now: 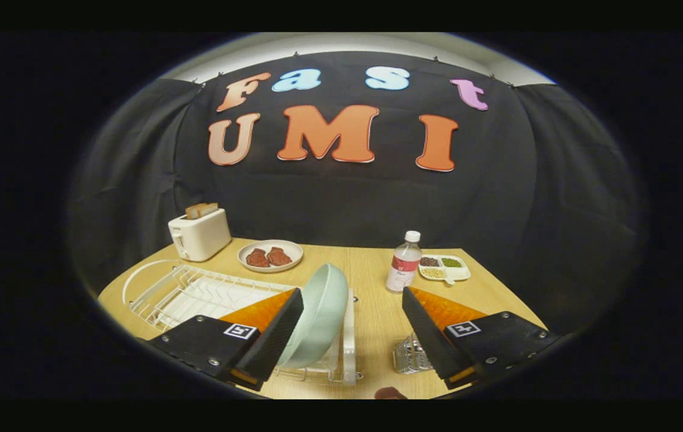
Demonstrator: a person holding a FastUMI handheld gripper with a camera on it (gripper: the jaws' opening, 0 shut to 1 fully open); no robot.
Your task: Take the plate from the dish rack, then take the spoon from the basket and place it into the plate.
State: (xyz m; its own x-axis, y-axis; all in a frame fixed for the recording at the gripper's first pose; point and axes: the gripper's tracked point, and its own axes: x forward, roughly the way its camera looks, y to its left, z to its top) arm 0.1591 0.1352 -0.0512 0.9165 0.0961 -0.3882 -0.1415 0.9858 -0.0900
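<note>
A pale green plate (317, 315) stands on edge at the right end of the white wire dish rack (197, 294) on the wooden table. My gripper (352, 327) is open, its fingers wide apart above the table. The plate sits just ahead of the left finger (269, 336), partly hidden behind it, and nothing touches the pads. A small metal mesh basket (409, 355) stands by the right finger (431, 336), mostly covered by it. I cannot make out the spoon.
A white toaster (199, 233) with bread stands at the back left. Beside it is a plate with two brown pieces of food (270, 255). A water bottle (404, 263) and a small divided tray of beans (443, 268) stand at the back right.
</note>
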